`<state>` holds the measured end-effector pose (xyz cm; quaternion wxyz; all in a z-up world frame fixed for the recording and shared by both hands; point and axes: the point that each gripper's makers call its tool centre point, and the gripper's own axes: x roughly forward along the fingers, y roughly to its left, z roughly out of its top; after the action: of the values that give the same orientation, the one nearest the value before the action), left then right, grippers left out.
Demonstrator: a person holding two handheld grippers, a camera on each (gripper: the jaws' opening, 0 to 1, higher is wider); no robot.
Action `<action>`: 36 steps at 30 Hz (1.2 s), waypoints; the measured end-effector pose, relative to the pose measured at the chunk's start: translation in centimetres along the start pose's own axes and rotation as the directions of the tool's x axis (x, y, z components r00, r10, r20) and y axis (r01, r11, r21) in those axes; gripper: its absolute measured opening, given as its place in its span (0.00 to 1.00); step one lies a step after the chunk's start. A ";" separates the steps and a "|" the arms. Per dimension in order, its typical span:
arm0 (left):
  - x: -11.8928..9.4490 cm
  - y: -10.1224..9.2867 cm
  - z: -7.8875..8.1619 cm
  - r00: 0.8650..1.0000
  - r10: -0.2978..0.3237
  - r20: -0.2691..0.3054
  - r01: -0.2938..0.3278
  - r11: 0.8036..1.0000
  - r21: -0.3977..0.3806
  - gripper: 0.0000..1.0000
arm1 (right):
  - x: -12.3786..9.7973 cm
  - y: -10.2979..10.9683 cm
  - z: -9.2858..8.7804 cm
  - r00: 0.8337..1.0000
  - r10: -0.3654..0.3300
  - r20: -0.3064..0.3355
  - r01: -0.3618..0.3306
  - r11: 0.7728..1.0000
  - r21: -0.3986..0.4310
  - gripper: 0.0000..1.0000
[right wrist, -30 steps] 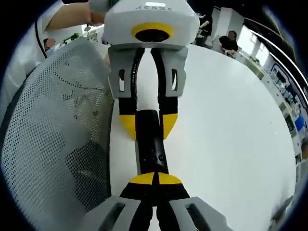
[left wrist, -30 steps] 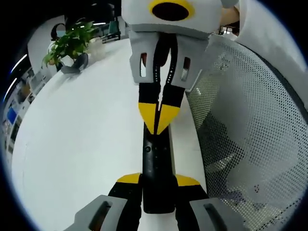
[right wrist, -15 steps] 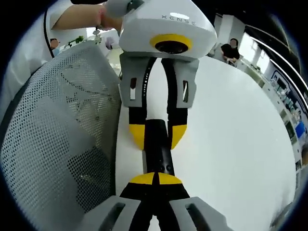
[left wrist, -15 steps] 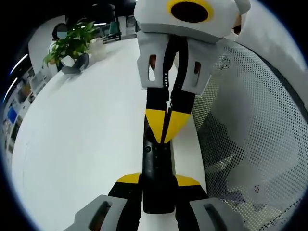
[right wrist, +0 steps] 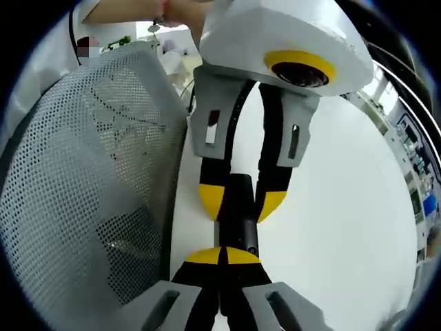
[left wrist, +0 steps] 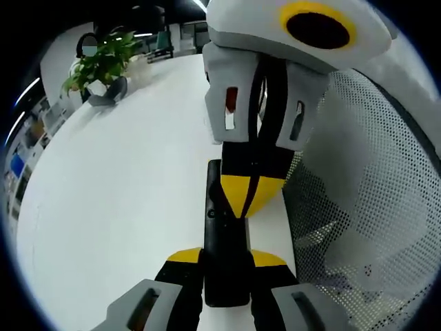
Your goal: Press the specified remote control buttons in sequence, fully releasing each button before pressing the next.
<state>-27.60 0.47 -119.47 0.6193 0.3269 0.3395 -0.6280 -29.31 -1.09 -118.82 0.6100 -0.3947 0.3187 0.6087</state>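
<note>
A slim black remote (left wrist: 224, 238) lies lengthwise over the white table, and my left gripper (left wrist: 226, 259) is shut on its near end, one yellow tip on each side. My right gripper (left wrist: 249, 196) comes down from the top of the left gripper view. Its jaws are shut and their yellow tips sit over the remote's button face. In the right gripper view, my right gripper (right wrist: 222, 256) is shut at the bottom, tips against the remote (right wrist: 238, 217). Beyond it, the left gripper (right wrist: 241, 202) clamps the remote's sides.
The round white table (left wrist: 117, 193) stretches away to the left, with a potted plant (left wrist: 103, 65) at its far edge. A white mesh chair back (left wrist: 358, 193) stands close beside the table edge, and also rises as the mesh chair back (right wrist: 83, 172). A person's arm (right wrist: 138, 9) reaches across the top.
My right gripper, still shut, has slid along the remote toward the left gripper, so its tips now sit nearer the held end. The left gripper's hold on the remote is unchanged.
</note>
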 end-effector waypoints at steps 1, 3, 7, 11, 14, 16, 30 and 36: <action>0.0 0.0 0.0 1.000 0.000 0.001 0.000 1.000 0.001 0.24 | 0.0 0.0 0.0 1.000 -0.001 0.003 0.001 1.000 0.005 0.00; 0.0 0.0 0.0 1.000 0.001 0.004 -0.001 1.000 -0.001 0.24 | -0.1 -0.1 0.0 1.000 0.004 0.015 -0.005 0.999 0.032 0.00; 0.0 0.0 0.0 1.000 0.002 0.000 -0.002 1.000 0.001 0.24 | -0.2 -0.2 0.0 0.999 0.016 0.031 -0.018 0.997 0.070 0.00; 0.0 0.0 0.0 1.000 0.002 0.001 -0.002 1.000 0.001 0.24 | -0.3 -0.3 0.1 0.999 0.025 0.048 -0.030 0.993 0.115 0.00; 0.0 0.0 0.0 1.000 0.003 0.004 -0.003 1.000 0.001 0.24 | -0.4 -0.5 0.1 0.999 0.008 0.045 -0.014 0.993 0.118 0.00; 0.0 0.0 0.0 1.000 0.003 0.006 -0.003 1.000 0.000 0.24 | -0.5 -1.0 0.0 0.999 -0.014 0.037 0.010 0.994 0.108 0.00; 0.0 0.0 0.0 1.000 0.000 0.026 0.000 1.000 -0.001 0.24 | -0.2 -1.5 0.1 0.999 -0.032 0.008 0.031 0.994 0.102 0.00; 0.0 0.0 0.0 1.000 -0.007 0.022 0.007 1.000 0.004 0.24 | -0.2 -1.5 0.1 1.000 -0.016 0.011 0.014 0.992 0.128 0.00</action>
<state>-27.56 0.48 -119.46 0.6201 0.3200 0.3326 -0.6344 -27.79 -1.06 -118.44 0.6405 -0.3534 0.3505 0.5848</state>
